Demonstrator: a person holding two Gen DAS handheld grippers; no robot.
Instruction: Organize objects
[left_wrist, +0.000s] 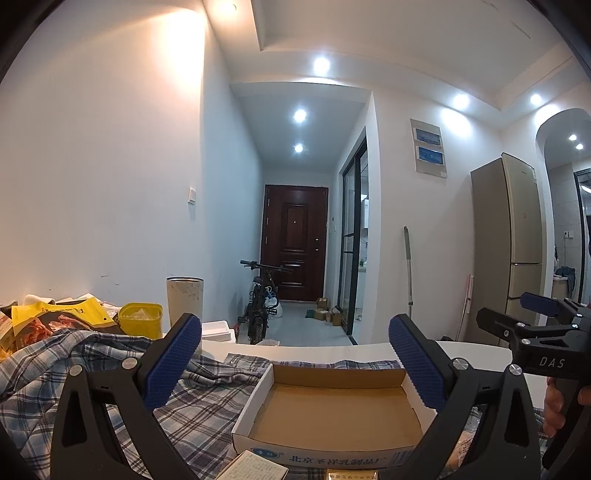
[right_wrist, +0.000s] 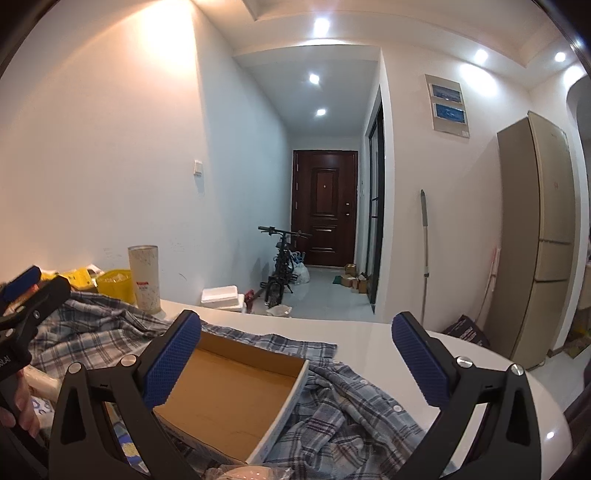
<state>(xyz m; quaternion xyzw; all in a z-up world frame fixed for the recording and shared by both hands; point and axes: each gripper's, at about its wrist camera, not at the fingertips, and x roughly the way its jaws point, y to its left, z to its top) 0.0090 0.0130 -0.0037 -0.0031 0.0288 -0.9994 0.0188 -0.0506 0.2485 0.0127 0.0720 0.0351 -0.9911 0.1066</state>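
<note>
An empty shallow cardboard box (left_wrist: 332, 410) with white sides lies on a blue plaid shirt (left_wrist: 207, 402) on the white table. My left gripper (left_wrist: 295, 358) is open and empty, held above the box's near side. My right gripper (right_wrist: 295, 354) is open and empty, above the box's right edge (right_wrist: 236, 398) and the shirt (right_wrist: 351, 417). The right gripper also shows at the right edge of the left wrist view (left_wrist: 543, 325). The left gripper shows at the left edge of the right wrist view (right_wrist: 26, 295).
A tall tumbler (left_wrist: 184, 299), a yellow tub (left_wrist: 140, 319) and yellow snack bags (left_wrist: 55, 314) stand at the table's back left. A small printed box (left_wrist: 251, 467) lies at the near edge. A bicycle (left_wrist: 260, 302), a fridge (left_wrist: 513, 240) and a mop (left_wrist: 408, 269) stand beyond the table (right_wrist: 369, 328).
</note>
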